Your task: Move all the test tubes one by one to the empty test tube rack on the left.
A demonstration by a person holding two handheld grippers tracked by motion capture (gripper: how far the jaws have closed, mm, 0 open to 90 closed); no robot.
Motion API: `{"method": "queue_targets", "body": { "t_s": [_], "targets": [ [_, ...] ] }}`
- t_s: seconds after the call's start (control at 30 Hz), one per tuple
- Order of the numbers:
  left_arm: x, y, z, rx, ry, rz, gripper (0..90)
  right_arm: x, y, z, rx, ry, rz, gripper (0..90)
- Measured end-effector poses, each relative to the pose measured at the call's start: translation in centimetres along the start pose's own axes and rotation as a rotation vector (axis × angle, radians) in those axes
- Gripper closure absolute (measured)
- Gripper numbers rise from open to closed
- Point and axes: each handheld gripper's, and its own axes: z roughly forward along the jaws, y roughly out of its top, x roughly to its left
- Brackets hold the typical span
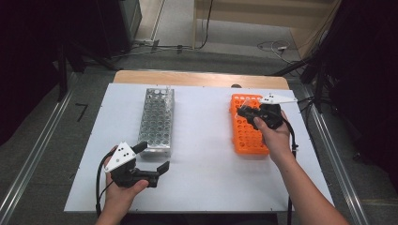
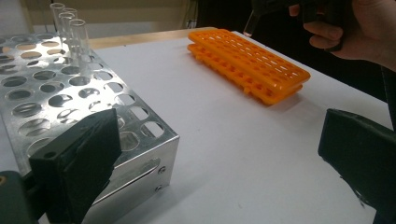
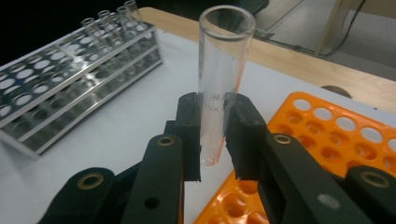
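Observation:
My right gripper (image 3: pixel 213 135) is shut on a clear glass test tube (image 3: pixel 219 74), held upright above the near-left corner of the orange rack (image 3: pixel 336 135). From above, that gripper (image 1: pixel 245 111) hovers over the far end of the orange rack (image 1: pixel 246 136). The left gripper view catches the tube's rounded bottom (image 2: pixel 249 29) hanging above the orange rack (image 2: pixel 252 63). My left gripper (image 1: pixel 152 159) rests open near the table's front left, just in front of the metal rack (image 1: pixel 157 119). Its jaws stand wide apart with nothing between them. The metal rack (image 2: pixel 70 98) holds several glass tubes (image 2: pixel 70 28) at its far end.
Both racks stand on a white board (image 1: pixel 202 140) laid over a wooden table (image 1: pixel 197 78). Open white surface lies between the two racks. Cables (image 1: pixel 277 47) run across the floor beyond the table, and dark equipment stands at both sides.

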Motion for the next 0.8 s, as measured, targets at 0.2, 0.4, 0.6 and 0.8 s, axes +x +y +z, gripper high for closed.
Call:
{"method": "queue_targets", "body": {
  "t_s": [0.2, 0.4, 0.6, 0.8],
  "targets": [
    [-0.7, 0.4, 0.6, 0.005, -0.030, 0.014, 0.0, 2.0, -1.1, -1.1, -0.007, 0.057, -0.023, 73.5],
    [-1.4, 0.7, 1.1, -0.003, -0.084, 0.028, 4.2, 4.1, -2.4, -1.8, 0.005, 0.098, -0.049, 73.5],
    [-2.2, 1.0, 1.7, 0.002, -0.131, 0.045, 10.1, 6.4, -3.9, -2.3, 0.019, 0.157, -0.074, 73.6],
    [-3.4, 1.3, 2.3, 0.012, -0.151, 0.061, 19.5, 8.4, -5.3, -2.3, 0.027, 0.213, -0.086, 73.6]
  ]
}}
